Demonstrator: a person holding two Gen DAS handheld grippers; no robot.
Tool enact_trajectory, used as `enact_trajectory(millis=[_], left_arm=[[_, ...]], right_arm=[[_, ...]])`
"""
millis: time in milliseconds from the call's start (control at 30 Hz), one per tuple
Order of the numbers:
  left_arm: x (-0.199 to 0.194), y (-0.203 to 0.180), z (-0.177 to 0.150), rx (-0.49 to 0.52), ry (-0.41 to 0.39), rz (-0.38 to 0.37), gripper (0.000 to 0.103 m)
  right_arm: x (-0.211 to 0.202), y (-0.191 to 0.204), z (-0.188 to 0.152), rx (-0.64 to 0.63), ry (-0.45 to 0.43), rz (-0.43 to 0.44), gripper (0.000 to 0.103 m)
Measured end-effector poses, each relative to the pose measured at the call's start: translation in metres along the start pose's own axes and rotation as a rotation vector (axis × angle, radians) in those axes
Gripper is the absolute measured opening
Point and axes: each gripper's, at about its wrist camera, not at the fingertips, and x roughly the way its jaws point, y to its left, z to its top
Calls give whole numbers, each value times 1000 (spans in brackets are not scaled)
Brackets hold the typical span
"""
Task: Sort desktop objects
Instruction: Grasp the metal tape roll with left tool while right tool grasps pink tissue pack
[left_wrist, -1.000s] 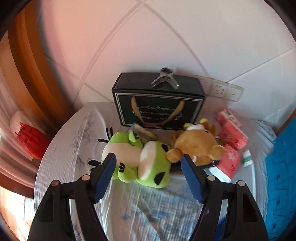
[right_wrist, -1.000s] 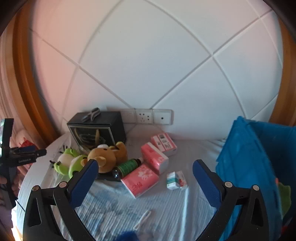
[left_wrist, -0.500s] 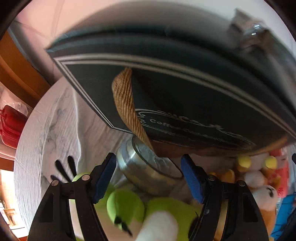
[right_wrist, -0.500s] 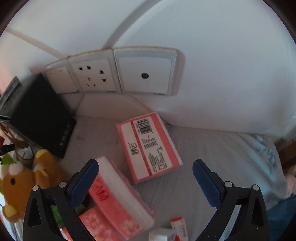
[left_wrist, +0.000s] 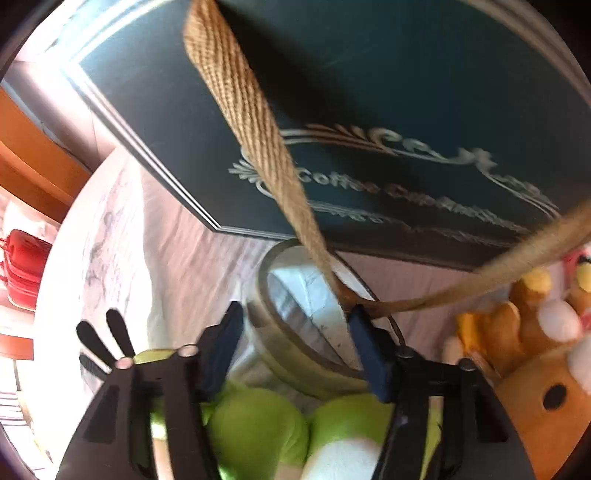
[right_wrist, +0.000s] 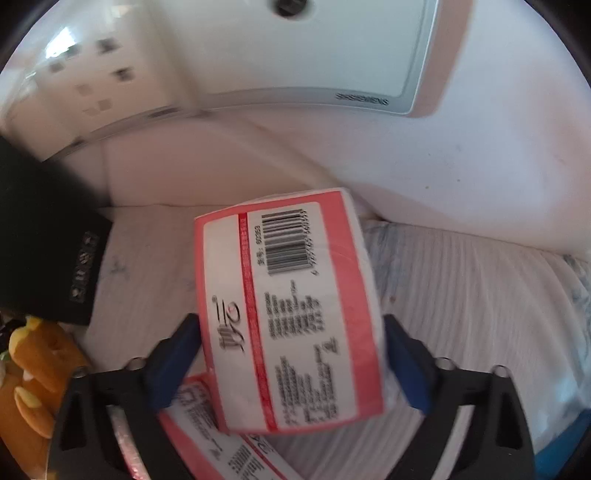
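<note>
In the left wrist view my left gripper is closed around a round silver tin lying on the cloth; both blue pads touch its sides. A green frog plush lies under the fingers and a brown bear plush is at right. In the right wrist view my right gripper straddles a pink-and-white tissue pack, barcode side up; the pads are at its two sides, touching or nearly so. A second tissue pack lies under it.
A dark green gift bag with a woven rope handle stands just behind the tin; the handle drapes over the tin. Wall sockets are close behind the tissue pack. The bag's black side and the bear are at left.
Both grippers have moved forward and down. The left has narrowed around the tin. The right has come down over the tissue pack and its jaws have narrowed to the pack's width.
</note>
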Motion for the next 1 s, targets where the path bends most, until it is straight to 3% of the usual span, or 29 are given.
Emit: enact_trajectory(millis=[67,300,467,600,767,1000], left_arm=[[-11,-4,-16,45,-5,-8,40],[-77,4,-105,116,-51,-69,34],[-128,24,-176,103,-93,-83,31],[-157,46,-225,111,-60,-98,31],[-171,51,-202,76,-104,-77,34],[-127,53,-133,-121,-81,-146,34]], right_arm=[[-4,16,-17,-68,24,27,91],[-33,103,-125,-380,82,113,89],[-57,136,-204,-450,93,143,89],[-78,145,-270,-459,119,160,89],[-99,130,-311,-356,131,176,88],[-134,91,-294,-204,10,88,88]])
